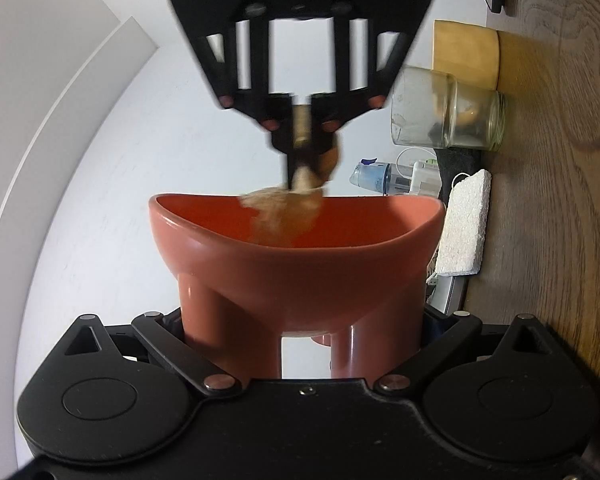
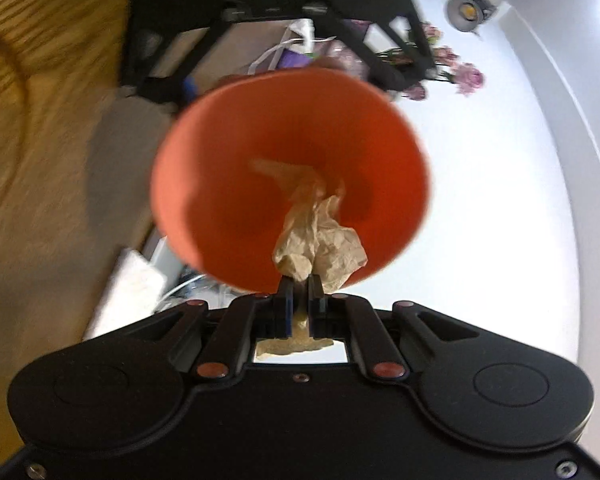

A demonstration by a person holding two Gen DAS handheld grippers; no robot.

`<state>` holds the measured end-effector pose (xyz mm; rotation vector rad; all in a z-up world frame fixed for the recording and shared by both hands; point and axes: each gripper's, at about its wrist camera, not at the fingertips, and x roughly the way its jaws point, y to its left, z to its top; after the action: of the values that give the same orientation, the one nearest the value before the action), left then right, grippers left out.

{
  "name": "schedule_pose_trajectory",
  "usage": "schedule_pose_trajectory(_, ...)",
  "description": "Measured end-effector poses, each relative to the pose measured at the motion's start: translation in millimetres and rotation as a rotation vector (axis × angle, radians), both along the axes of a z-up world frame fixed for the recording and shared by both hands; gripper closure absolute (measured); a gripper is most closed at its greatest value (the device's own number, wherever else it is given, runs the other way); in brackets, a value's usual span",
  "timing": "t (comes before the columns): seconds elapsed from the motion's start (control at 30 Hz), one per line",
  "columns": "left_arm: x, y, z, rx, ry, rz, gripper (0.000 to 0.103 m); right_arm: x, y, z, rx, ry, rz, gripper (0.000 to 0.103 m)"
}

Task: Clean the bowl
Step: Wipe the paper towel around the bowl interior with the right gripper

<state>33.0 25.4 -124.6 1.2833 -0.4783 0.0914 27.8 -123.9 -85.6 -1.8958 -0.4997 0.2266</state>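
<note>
A red-orange footed bowl [image 1: 292, 272] is held up off the table, its legs and base clamped between the jaws of my left gripper [image 1: 300, 328]; the fingertips are hidden behind the bowl. My right gripper [image 1: 302, 160] reaches in from above the rim, shut on a crumpled brown paper wad [image 1: 284, 208] that presses against the inside wall. In the right wrist view the bowl [image 2: 228, 184] faces me with its mouth open. The paper wad [image 2: 320, 248] sticks out from my right gripper [image 2: 299, 284] into it. The picture is blurred by motion.
The wooden table [image 1: 560, 160] runs along the right edge of the left wrist view. On it are a glass jar [image 1: 448, 114], a white sponge [image 1: 464, 224] and a wooden block [image 1: 464, 52]. Purple flowers [image 2: 460, 76] stand beyond the bowl, before a white wall.
</note>
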Motion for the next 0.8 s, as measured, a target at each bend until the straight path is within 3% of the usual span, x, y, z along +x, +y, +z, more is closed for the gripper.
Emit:
schedule_pose_trajectory(0.23, 0.2, -0.2, 0.1, 0.0, 0.0, 0.0, 0.006, -7.9, -21.4, -23.4, -0.068, 0.051, 0.061, 0.096)
schedule_pose_trajectory(0.4, 0.0, 0.1, 0.1, 0.0, 0.0, 0.0, 0.006, -26.7, -28.1, -27.1, -0.056, 0.08, 0.094, 0.096)
schedule_pose_trajectory(0.5, 0.0, 0.0, 0.2, 0.0, 0.0, 0.0, 0.006, -24.7, -24.3, -19.8, 0.002, 0.105, 0.094, 0.096)
schedule_pose_trajectory(0.6, -0.2, -0.1, 0.2, 0.0, 0.0, 0.0, 0.006, -18.0, -6.8, -7.4, 0.013, 0.074, 0.107, 0.096)
schedule_pose_trajectory(0.7, -0.6, -0.1, 0.3, 0.0, 0.0, 0.0, 0.006, -17.6, 38.9, 16.7, 0.036, 0.044, 0.097, 0.096)
schedule_pose_trajectory(0.8, -0.2, -0.3, 0.3, 0.0, 0.0, 0.0, 0.006, -3.7, 42.3, 28.7, 0.067, 0.02, 0.064, 0.096)
